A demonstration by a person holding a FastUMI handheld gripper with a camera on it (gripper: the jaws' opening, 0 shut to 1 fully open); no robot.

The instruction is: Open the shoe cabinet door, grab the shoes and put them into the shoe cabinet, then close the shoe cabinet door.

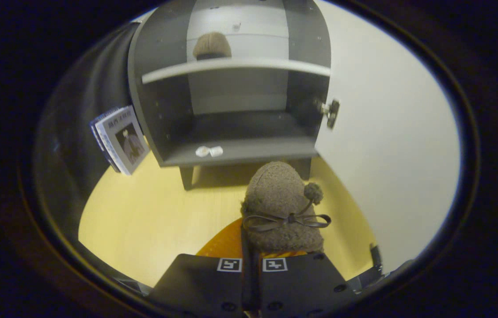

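Note:
A fuzzy brown shoe [282, 205] with a dark bow and a pompom hangs just ahead of my gripper [252, 251], toe pointing toward the cabinet. My gripper is shut on the shoe's left edge. The grey shoe cabinet [231, 88] stands open beyond it, its white door [385, 145] swung out to the right. A second matching brown shoe [212, 45] rests on the upper white shelf [235, 66]. The lower compartment holds two small white pieces [209, 151] near its front lip.
A book or leaflet stack [120, 139] leans against the dark wall left of the cabinet. The floor is pale yellow wood [151, 212], with an orange mat [226, 243] under the held shoe. The door's metal hinge [331, 111] juts at the cabinet's right side.

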